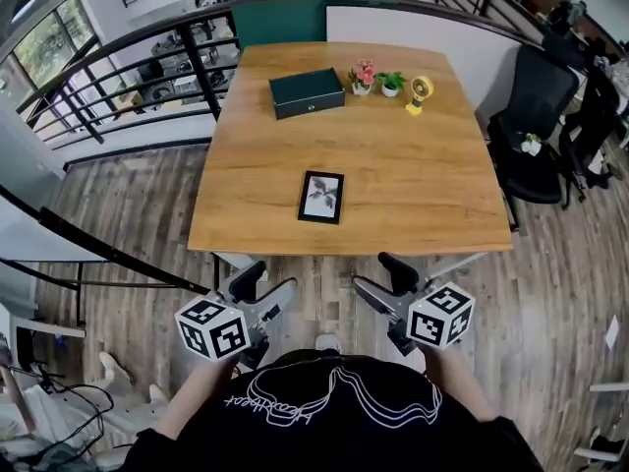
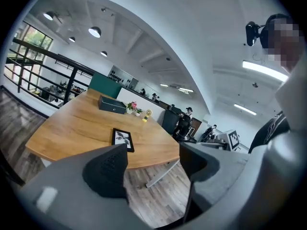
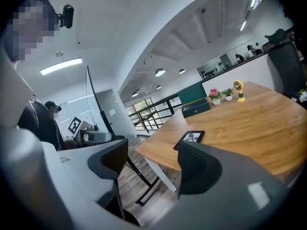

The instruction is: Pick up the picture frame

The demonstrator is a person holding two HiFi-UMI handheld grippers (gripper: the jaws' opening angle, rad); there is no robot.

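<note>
Picture frame point(image 1: 321, 197) lying flat near the front edge of the wooden table point(image 1: 413, 165); left gripper point(image 1: 263, 288) and right gripper point(image 1: 378, 278) held short of the table, jaws spread, empty.

- The person wears a black shirt point(image 1: 334, 431) bearing a white line drawing.
- The left gripper point(image 1: 265, 288) and right gripper point(image 1: 381, 278) are grey, with black textured pads point(image 2: 108, 171).
- Each carries a black-and-white marker cube point(image 1: 211, 327).
</note>
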